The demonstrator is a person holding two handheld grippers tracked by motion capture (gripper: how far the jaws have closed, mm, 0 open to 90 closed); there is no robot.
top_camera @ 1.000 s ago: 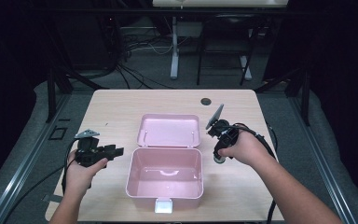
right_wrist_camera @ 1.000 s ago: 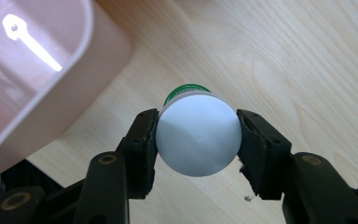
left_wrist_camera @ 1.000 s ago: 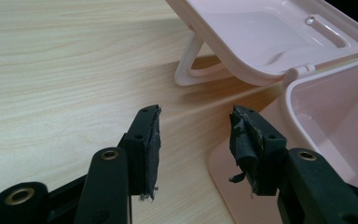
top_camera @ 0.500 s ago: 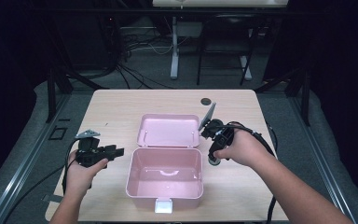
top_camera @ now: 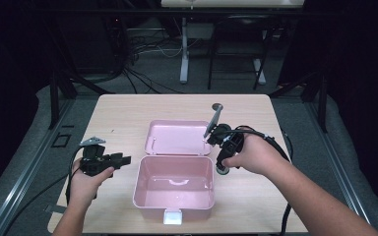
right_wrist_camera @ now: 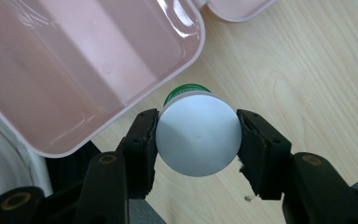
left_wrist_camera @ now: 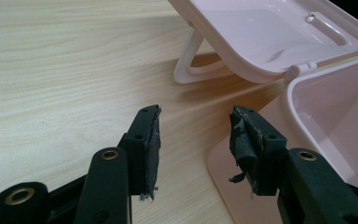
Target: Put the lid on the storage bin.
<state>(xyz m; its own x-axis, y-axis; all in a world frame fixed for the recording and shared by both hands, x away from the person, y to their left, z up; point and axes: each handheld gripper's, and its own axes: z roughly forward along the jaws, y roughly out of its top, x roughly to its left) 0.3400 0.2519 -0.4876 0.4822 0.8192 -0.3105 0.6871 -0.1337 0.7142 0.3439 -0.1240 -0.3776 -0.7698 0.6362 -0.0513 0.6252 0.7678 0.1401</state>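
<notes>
Step in hand, as judged: carrying a small bottle [right_wrist_camera: 198, 139] to the open pink box [top_camera: 173, 187] for placing inside.

Right gripper [right_wrist_camera: 196, 140]: jaws pinching the bottle by its white cap, one pad on each side; green body visible just beyond the cap. Held above the table [top_camera: 128, 110], just right of the box's right rim, seen in the high view beside the right hand [top_camera: 250, 153]. Not yet over the box cavity.

Left gripper [left_wrist_camera: 195, 135]: jaws spread, holding nothing, pointed at the box's left wall, near it but apart from it. Pad lining frayed on one jaw.

Box: lid [top_camera: 179, 137] thrown back on the far side, resting tilted on its handle. Interior bare. Latch tab at the near edge.

Next move, as judged: shift the bottle left across the rim, lower into the cavity, then spread the jaws. Clearance over the right wall required. Left gripper well placed for steadying the box.
</notes>
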